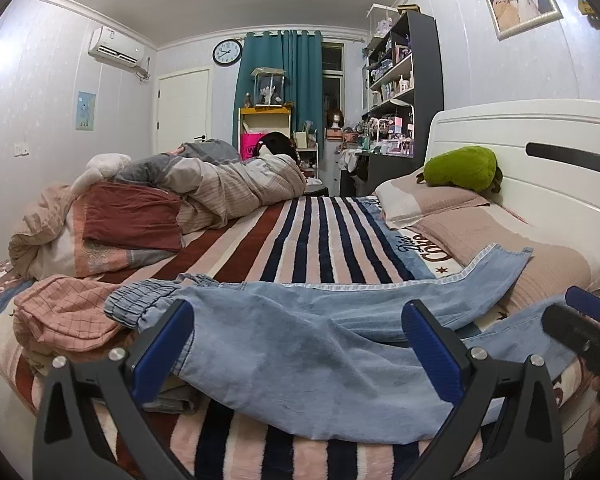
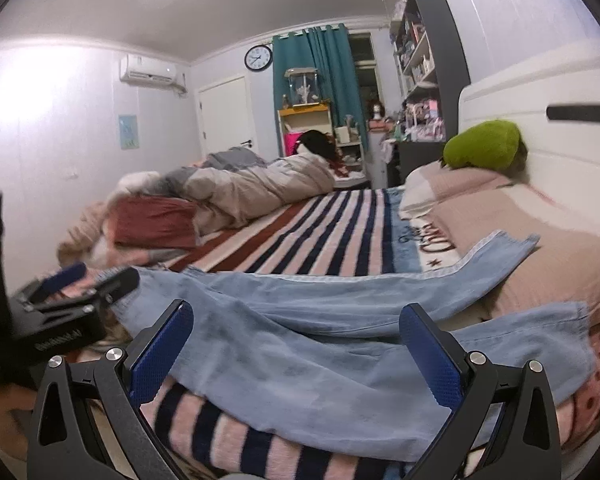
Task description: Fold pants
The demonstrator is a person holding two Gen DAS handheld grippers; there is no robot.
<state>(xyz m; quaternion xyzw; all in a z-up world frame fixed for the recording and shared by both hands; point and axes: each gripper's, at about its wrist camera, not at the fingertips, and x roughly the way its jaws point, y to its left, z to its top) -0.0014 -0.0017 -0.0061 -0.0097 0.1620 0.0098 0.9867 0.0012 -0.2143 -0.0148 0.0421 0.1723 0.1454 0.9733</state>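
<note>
While a pair of pale blue denim pants (image 1: 300,328) lies spread across the near edge of a bed covered in a pink, navy and rust striped blanket (image 1: 320,232), both handheld grippers hang just short of the cloth with their blue-padded jaws spread wide and holding nothing. The pants run left to right across both views: the gathered elastic waistband (image 1: 140,304) sits at the near left beside a crumpled pink checked garment (image 1: 68,312), and the two legs fan out to the right, the far leg's hem (image 1: 508,256) resting up on a beige pillow (image 1: 520,248) near the white headboard (image 1: 540,140). The left gripper (image 1: 300,344) faces the seat and upper thigh of the garment, nearer the waistband; the right gripper (image 2: 296,344) faces the legs farther right, nearer the hems. Judging by that layout, the long axis lies square to both claws, so each hand seems placed to take its own end. A green plush toy (image 1: 460,168) sits on the far pillow.
</note>
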